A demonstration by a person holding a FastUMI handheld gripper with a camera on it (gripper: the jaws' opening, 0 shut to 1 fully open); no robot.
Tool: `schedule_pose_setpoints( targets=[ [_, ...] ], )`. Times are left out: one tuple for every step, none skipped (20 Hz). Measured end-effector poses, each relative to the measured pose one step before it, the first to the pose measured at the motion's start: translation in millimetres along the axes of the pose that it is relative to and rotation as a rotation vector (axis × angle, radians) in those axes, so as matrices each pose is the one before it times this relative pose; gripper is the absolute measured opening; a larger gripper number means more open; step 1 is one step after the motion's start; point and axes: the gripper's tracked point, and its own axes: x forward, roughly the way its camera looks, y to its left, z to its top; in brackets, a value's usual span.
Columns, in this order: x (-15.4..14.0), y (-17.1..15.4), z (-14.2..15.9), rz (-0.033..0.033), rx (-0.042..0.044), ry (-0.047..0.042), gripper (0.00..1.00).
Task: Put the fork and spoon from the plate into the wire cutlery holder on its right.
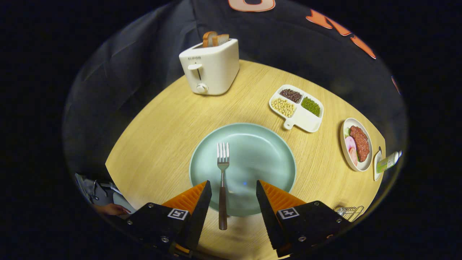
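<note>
wooden round table (162,144) carries everything. gripper (234,186) fingers stand apart, the fork (222,180) between them, handle over the plate's (267,151) near rim. wire cutlery holder (349,211) sits at the table's near right edge; toaster (211,68) at the far edge.

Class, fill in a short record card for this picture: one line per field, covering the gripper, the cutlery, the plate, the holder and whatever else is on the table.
gripper: gripper open, fingers either side of the fork handle, not touching it
fork: fork on the plate, tines away from the gripper, handle end over the rim
spoon: none seen on the plate
plate: plate, pale green, round
holder: wire cutlery holder, right of the fingers
table: round wooden table
other items: toaster holding bread; divided dish of beans; plate of meat
</note>
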Motion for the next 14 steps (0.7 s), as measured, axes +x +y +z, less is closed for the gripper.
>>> schedule_pose_setpoints(
  targets=[
    [7.35, 2.2, -6.0, 0.00803, -0.0062, 0.03027, 0.71],
    [5.48, 2.14, -4.06, 0.00528, -0.00411, 0.03614, 0.68],
    [5.69, 2.62, -3.66, 0.01015, -0.00213, 0.0321, 0.65],
    [4.97, 1.27, -3.31, 0.00308, 0.00221, 0.035, 0.61],
    [5.83, 3.67, -2.28, 0.01093, -0.00208, 0.02713, 0.58],
    [5.16, 0.47, -2.75, -0.00834, -0.00273, 0.02943, 0.54],
    [2.79, -1.59, -4.17, -0.01579, -0.01986, 0.03416, 0.47],
    [4.67, -0.82, 0.26, -0.01796, -0.01881, 0.01047, 0.4],
    [3.61, -0.48, -0.06, -0.01756, 0.00405, 0.01012, 0.33],
    [0.92, 0.89, -1.6, -0.00224, 0.0199, 0.01414, 0.27],
    [-1.91, 2.6, 0.49, 0.01599, 0.02928, 0.00459, 0.15],
    [0.42, 5.78, 0.34, 0.0292, 0.04038, 0.00214, 0.13],
    [-3.83, 1.72, -0.63, 0.02589, 0.04749, -0.00177, 0.09],
    [-1.16, 0.49, 2.73, 0.01899, 0.04219, -0.01714, 0.08]
  ],
)
